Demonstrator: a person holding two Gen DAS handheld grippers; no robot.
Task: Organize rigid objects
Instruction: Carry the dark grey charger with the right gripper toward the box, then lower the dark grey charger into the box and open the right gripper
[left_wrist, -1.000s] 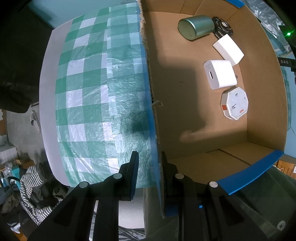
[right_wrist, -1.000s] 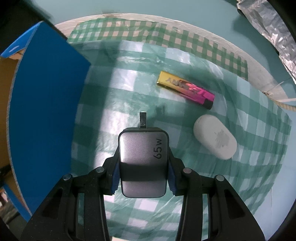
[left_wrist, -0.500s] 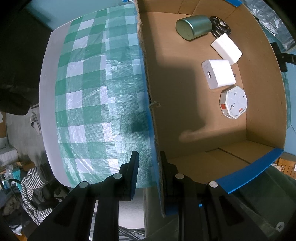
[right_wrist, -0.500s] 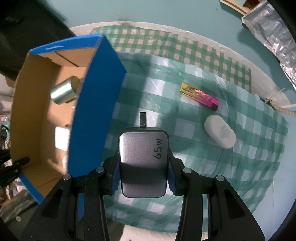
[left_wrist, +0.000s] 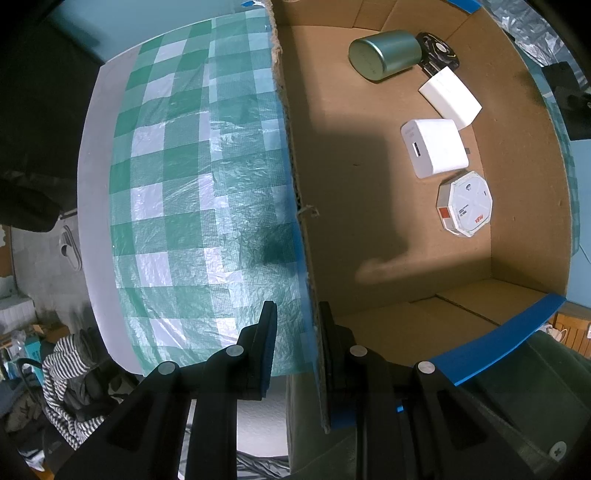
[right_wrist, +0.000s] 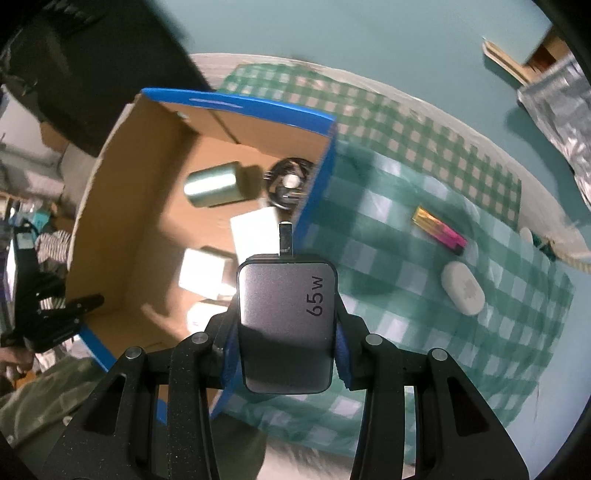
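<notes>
Right wrist view: right gripper (right_wrist: 286, 332) clamped on grey 65W charger (right_wrist: 286, 325), w/ its prong pointing fwd, held above the cardboard box's (right_wrist: 110, 177) blue-taped wall. Beyond on the green check cloth (right_wrist: 406, 229): white oval case (right_wrist: 462, 288), then a gold-pink lighter (right_wrist: 439, 230). Left wrist view: left gripper (left_wrist: 295, 347) pinched tight on the box's near wall. Inside, near to far: octagonal white pack (left_wrist: 466, 207), white adapter (left_wrist: 436, 147), 2nd white block (left_wrist: 451, 96), green can (left_wrist: 384, 54) on its side.

Grey 65W charger (right_wrist: 286, 325) held prong-forward above the cardboard box's (right_wrist: 122, 206) blue rim.
</notes>
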